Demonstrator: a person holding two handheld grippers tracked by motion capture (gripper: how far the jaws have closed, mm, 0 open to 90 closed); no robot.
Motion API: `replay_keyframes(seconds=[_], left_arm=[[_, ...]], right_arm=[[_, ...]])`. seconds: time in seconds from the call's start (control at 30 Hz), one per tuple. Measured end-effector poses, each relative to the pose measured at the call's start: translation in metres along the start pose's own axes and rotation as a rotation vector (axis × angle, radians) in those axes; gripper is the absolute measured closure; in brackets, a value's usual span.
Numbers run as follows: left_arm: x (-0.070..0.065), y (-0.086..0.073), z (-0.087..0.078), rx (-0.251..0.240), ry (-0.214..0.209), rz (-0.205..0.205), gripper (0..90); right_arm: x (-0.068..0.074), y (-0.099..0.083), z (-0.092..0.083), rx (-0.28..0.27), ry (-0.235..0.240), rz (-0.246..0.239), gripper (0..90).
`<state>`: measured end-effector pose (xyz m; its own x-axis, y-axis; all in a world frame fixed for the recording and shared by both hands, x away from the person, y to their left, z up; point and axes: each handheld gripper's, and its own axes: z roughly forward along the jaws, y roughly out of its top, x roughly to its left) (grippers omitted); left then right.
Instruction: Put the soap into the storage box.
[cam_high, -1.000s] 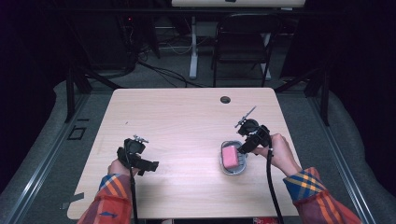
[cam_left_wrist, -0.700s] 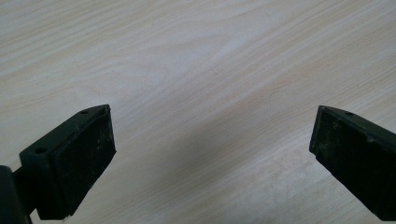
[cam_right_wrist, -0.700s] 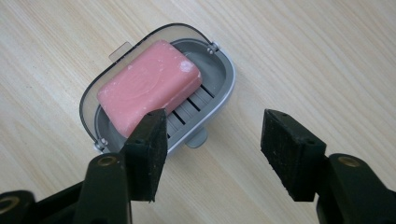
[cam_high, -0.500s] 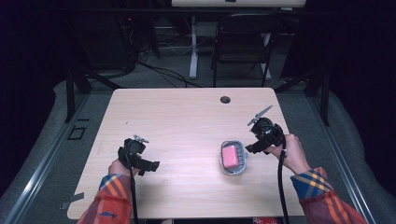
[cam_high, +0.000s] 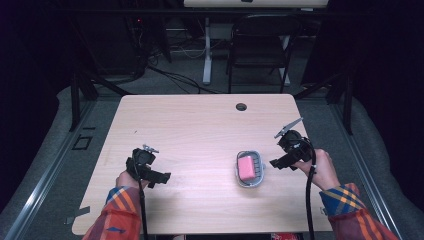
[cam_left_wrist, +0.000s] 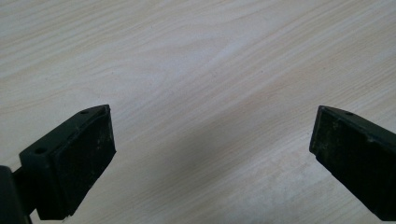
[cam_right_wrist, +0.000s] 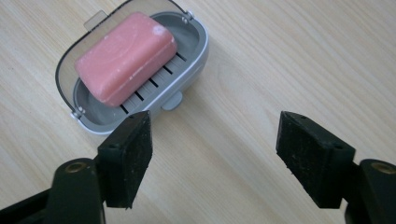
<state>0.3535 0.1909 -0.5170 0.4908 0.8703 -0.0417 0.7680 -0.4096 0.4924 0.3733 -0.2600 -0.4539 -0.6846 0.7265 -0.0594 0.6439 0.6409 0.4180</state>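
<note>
A pink bar of soap (cam_high: 246, 167) (cam_right_wrist: 125, 56) lies in a grey soap dish (cam_high: 258, 156) (cam_right_wrist: 192, 60) right of the table's middle, near the front. The dish has a slotted floor and a clear hinged lid folded back. My right gripper (cam_high: 276, 163) (cam_right_wrist: 215, 154) hangs just right of the dish, open, its jaws wide apart over bare wood with nothing between them. My left gripper (cam_high: 161, 178) (cam_left_wrist: 210, 154) rests low at the front left of the wooden table (cam_high: 200, 125), open and holding nothing, its jaws spread above the tabletop.
A round cable hole (cam_high: 241, 106) sits near the table's far edge. Behind the table stand a black chair (cam_high: 257, 42) and a white desk leg (cam_high: 206, 50) with cables on the floor. The table's left half is bare wood.
My right gripper has drawn back to the right, away from the soap dish, leaving the soap lying in it. The left gripper has stayed put.
</note>
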Motion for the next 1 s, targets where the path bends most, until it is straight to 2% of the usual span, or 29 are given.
replay_keyframes(seconds=[0.23, 0.33, 0.6, 0.63, 0.67, 0.73, 0.77, 0.8, 0.87, 1.0], left_arm=[[0.000, 0.000, 0.000, -0.001, 0.000, 0.002, 0.0], [0.000, 0.000, 0.000, 0.000, 0.001, 0.001, 0.0], [-0.001, 0.000, 0.000, 0.005, 0.002, 0.002, 0.0], [-0.001, 0.000, 0.000, 0.005, 0.001, 0.002, 0.0], [-0.001, 0.000, 0.000, 0.004, 0.003, 0.004, 0.0], [-0.002, 0.000, 0.001, 0.002, 0.003, 0.002, 0.0], [-0.002, 0.000, 0.001, 0.003, 0.003, 0.003, 0.0], [-0.002, 0.000, 0.001, 0.004, 0.003, 0.003, 0.0], [-0.003, 0.000, 0.001, 0.004, 0.003, 0.005, 0.0], [-0.003, 0.000, 0.001, 0.005, 0.004, 0.004, 0.0]], right_arm=[[-0.004, -0.019, 0.002, 0.025, 0.008, 0.009, 19.0], [-0.007, -0.030, 0.005, 0.058, 0.010, 0.006, 15.2], [-0.008, -0.059, 0.009, 0.088, 0.010, 0.019, 13.1], [-0.007, -0.063, 0.011, 0.081, 0.014, 0.035, 13.0], [-0.007, -0.065, 0.011, 0.104, 0.010, 0.017, 12.9], [-0.006, -0.073, 0.014, 0.111, 0.023, 0.022, 11.8], [-0.006, -0.076, 0.015, 0.131, 0.021, 0.011, 11.4], [-0.004, -0.080, 0.018, 0.111, 0.023, 0.036, 11.2], [-0.005, -0.086, 0.019, 0.140, 0.024, 0.021, 10.5], [-0.005, -0.098, 0.019, 0.163, 0.020, 0.015, 9.4]])
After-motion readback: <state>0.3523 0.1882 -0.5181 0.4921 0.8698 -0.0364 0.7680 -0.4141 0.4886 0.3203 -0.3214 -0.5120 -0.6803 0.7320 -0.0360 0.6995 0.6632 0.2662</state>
